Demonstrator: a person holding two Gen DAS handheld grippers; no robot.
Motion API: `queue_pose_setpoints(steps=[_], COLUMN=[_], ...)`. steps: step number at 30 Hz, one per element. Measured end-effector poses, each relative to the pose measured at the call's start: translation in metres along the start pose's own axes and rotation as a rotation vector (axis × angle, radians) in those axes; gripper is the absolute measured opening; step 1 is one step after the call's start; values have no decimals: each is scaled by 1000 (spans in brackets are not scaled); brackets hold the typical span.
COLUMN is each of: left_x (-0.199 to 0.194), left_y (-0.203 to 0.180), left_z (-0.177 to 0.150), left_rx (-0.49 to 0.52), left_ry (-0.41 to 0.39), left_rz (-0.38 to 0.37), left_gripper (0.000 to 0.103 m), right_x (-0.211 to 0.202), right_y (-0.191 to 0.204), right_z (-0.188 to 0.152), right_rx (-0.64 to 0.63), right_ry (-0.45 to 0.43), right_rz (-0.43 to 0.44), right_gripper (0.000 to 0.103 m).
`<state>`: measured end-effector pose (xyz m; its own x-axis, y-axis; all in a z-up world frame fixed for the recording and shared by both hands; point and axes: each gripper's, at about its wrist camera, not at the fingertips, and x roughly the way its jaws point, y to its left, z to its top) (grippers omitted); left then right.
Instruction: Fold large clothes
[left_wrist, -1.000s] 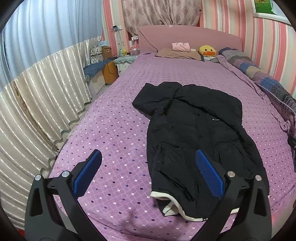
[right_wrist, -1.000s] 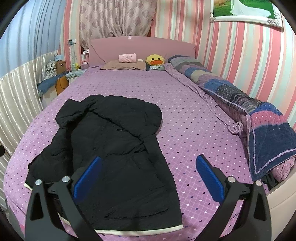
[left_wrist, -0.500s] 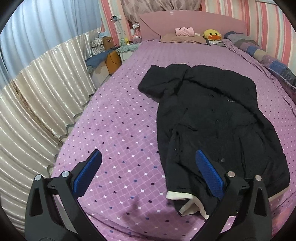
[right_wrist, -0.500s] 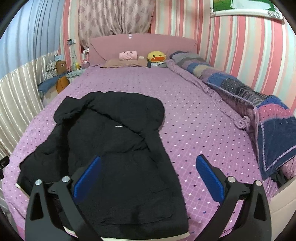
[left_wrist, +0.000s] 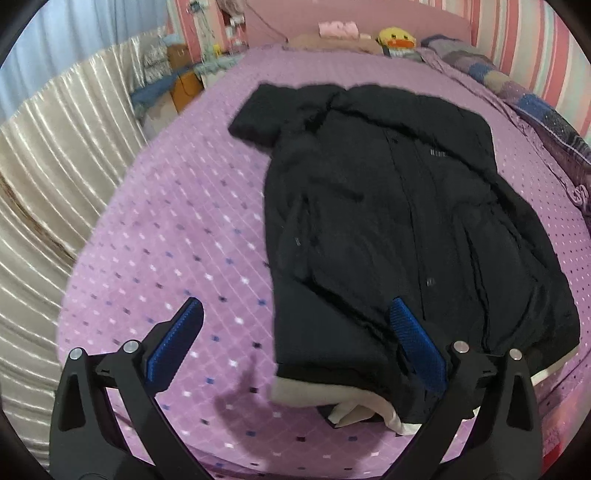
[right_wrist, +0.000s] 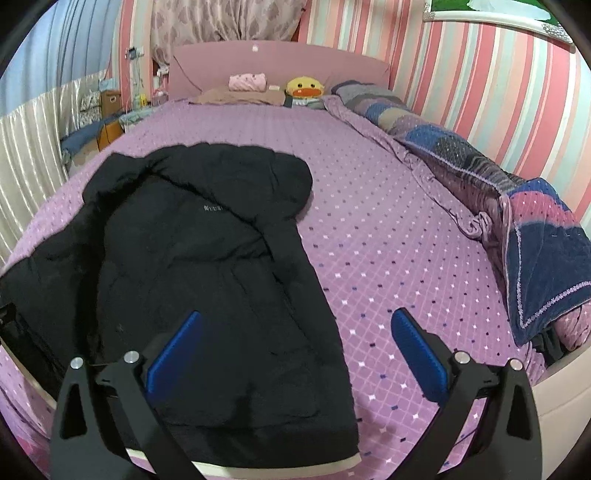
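Both grippers, left (left_wrist: 295, 347) and right (right_wrist: 295, 350), fingers spread empty, dipped toward coat (left_wrist: 388, 221) hem.

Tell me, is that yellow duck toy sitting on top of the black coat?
No, the yellow duck toy sits by the headboard, well apart from the black coat.

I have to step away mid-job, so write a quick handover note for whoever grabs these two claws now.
Left claw: open, empty, above the near left hem corner of the long black padded coat.
Right claw: open, empty, above the coat's near right hem.
The coat lies spread flat, front up, on the purple dotted bedspread, with its cream lining showing at the hem.
Done: the coat is laid out. Left: every fold; nothing is gripped yet.
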<state>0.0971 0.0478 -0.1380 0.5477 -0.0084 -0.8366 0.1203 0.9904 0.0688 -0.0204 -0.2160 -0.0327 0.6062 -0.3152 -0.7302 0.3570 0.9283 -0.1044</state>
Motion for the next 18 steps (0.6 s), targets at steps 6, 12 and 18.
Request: queue_pose_setpoints(steps=[6, 12, 18], left_x=[35, 49, 42], left_y=[-9, -15, 33], left_z=[-8, -8, -22], left_rx=[-11, -38, -148], left_ry=[57, 88, 109], left_rz=[-94, -84, -34], left_gripper=[58, 34, 28], right_x=[34, 69, 90], right_y=[-19, -39, -38], right_z=[-25, -48, -57], right_rx=[27, 55, 46], right_ry=[80, 163, 222], right_rz=[-3, -26, 3], right_gripper=[99, 99, 99])
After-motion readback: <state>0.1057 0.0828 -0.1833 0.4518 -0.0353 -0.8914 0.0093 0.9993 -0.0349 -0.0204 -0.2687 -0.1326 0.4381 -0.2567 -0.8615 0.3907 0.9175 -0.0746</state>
